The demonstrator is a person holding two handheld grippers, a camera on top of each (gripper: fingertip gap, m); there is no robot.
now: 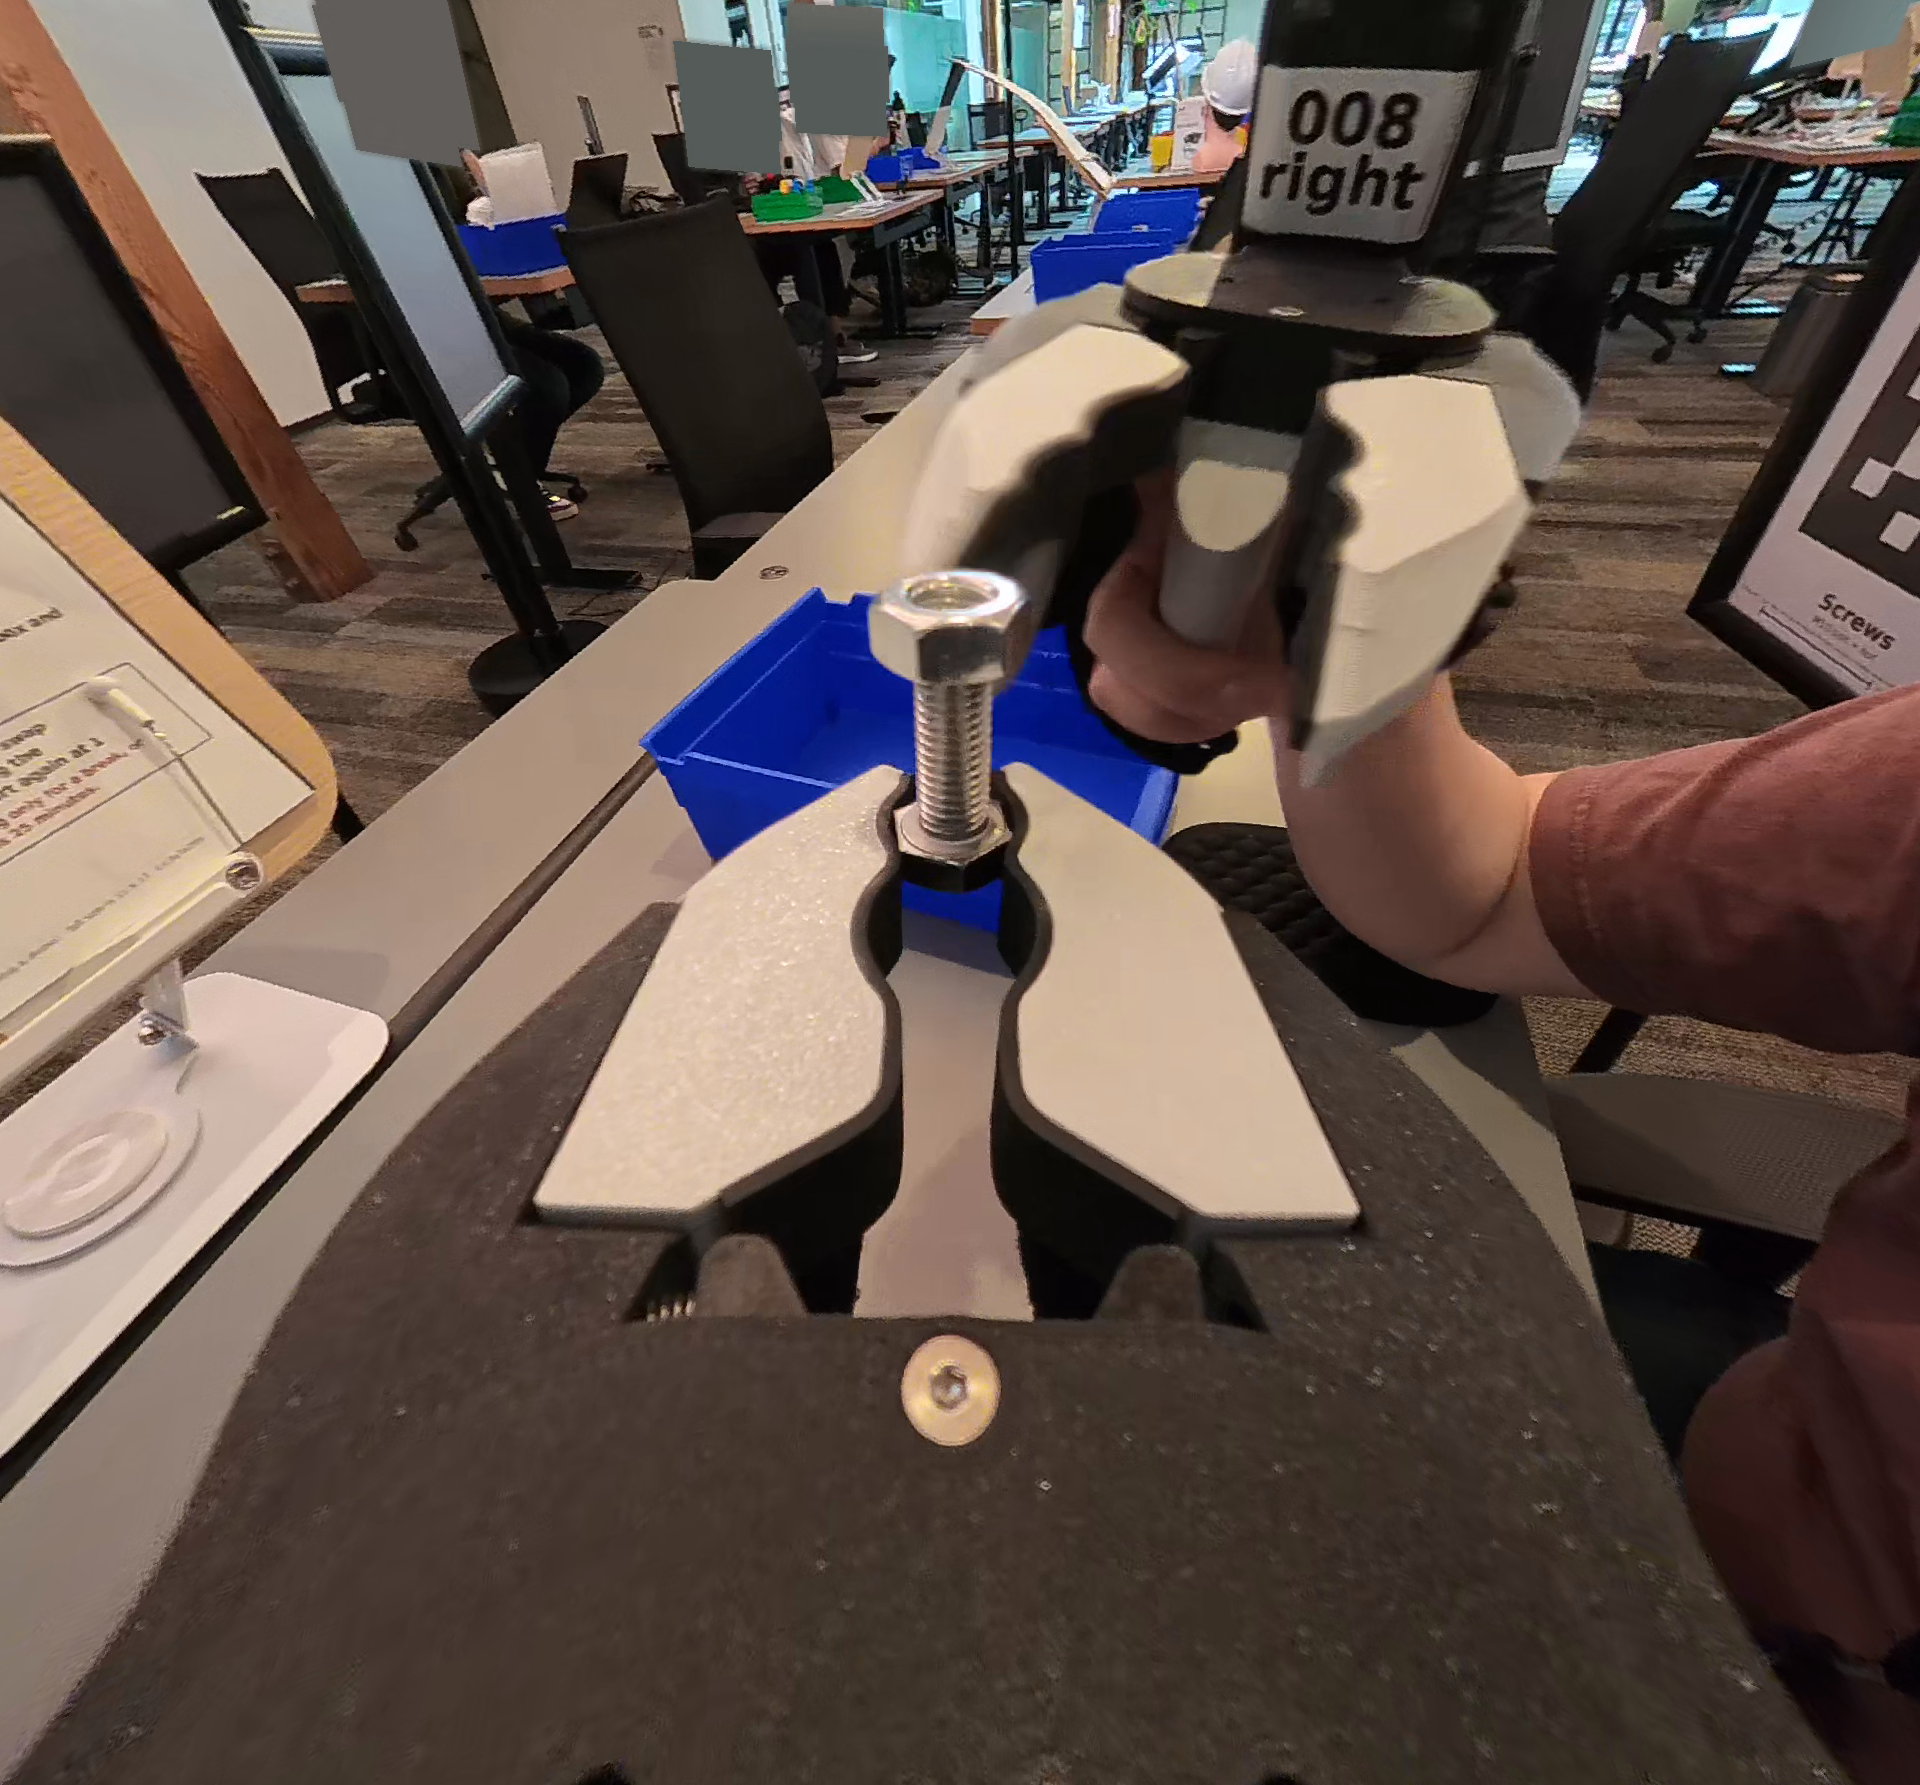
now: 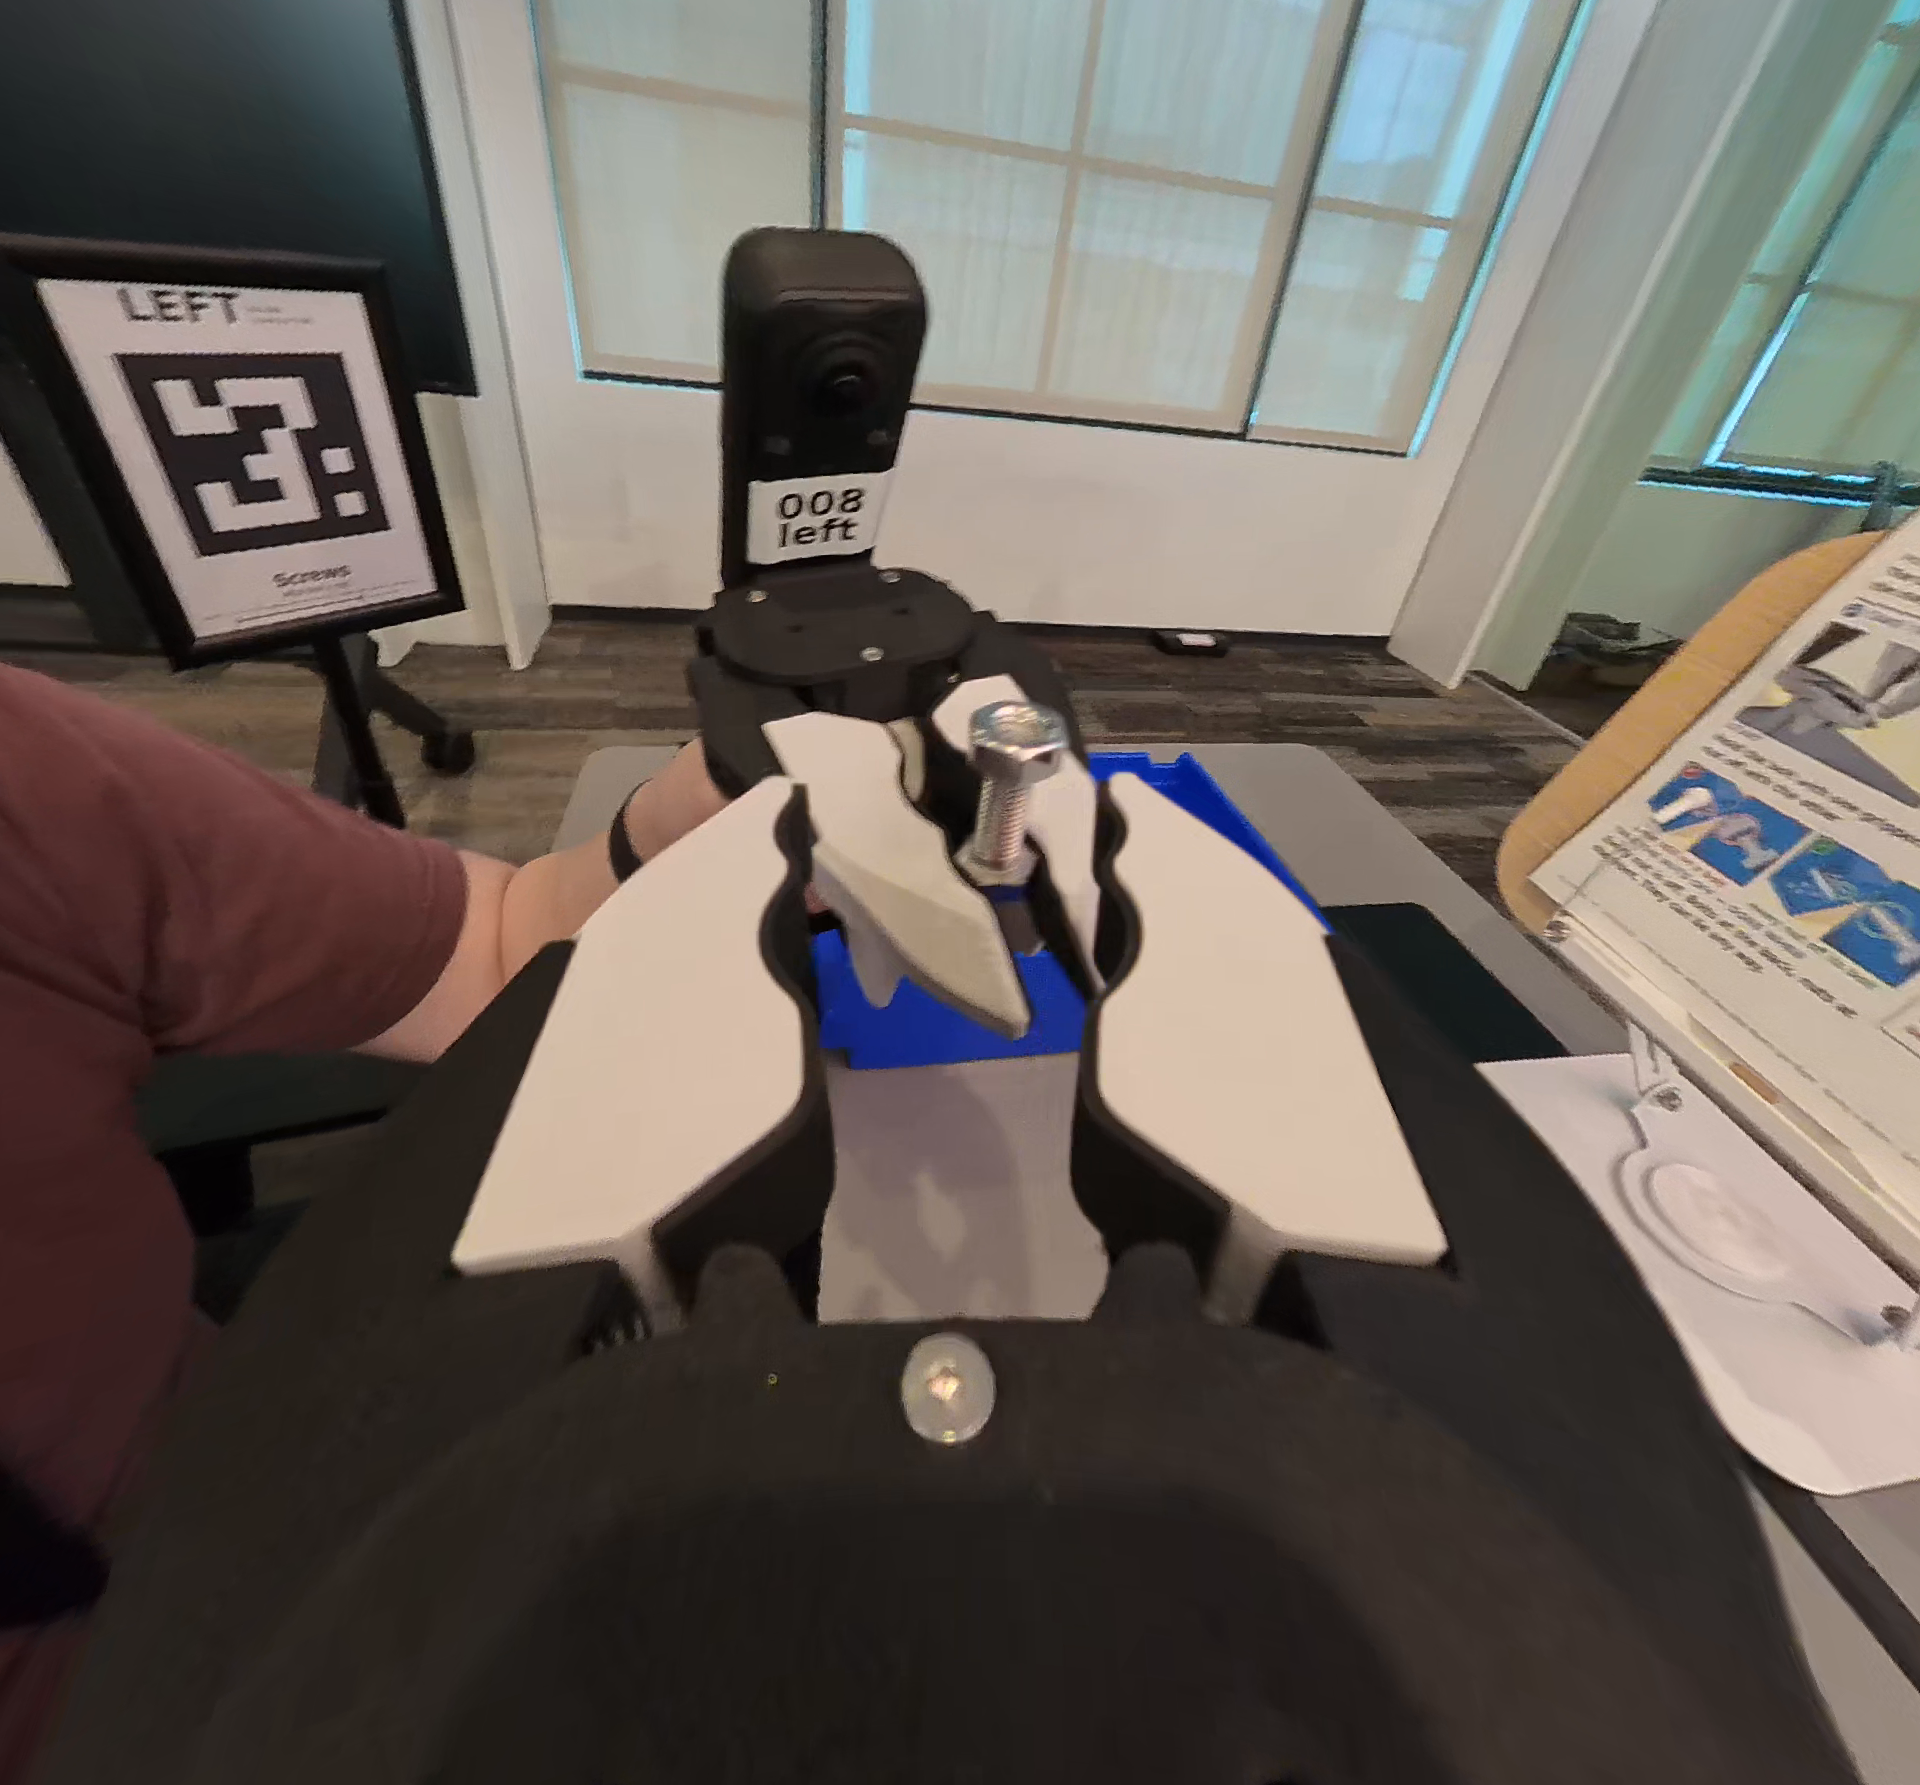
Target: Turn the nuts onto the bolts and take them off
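A steel bolt [image 1: 948, 759] stands upright, its hex head clamped between the tips of my left gripper [image 1: 951, 785]. A steel nut [image 1: 945, 629] sits at the top end of the threaded shaft. My right gripper [image 1: 1117, 655] is open and empty, coming in from the upper right, one finger just above and behind the nut. In the right wrist view my right gripper [image 2: 951, 800] is wide open, facing the left gripper [image 2: 1044, 992]. The bolt [image 2: 1000, 816] and nut [image 2: 1018, 733] stand just beyond its fingertips.
A blue bin [image 1: 821, 727] sits on the grey table [image 1: 582, 727] under the bolt and also shows in the right wrist view [image 2: 935, 1039]. An instruction sheet on a stand [image 2: 1714, 852] is beside it. A framed marker sign [image 2: 249, 457] and office chairs [image 1: 707, 364] stand beyond. The gap from one gripper's tips to the other's is roughly 5 cm.
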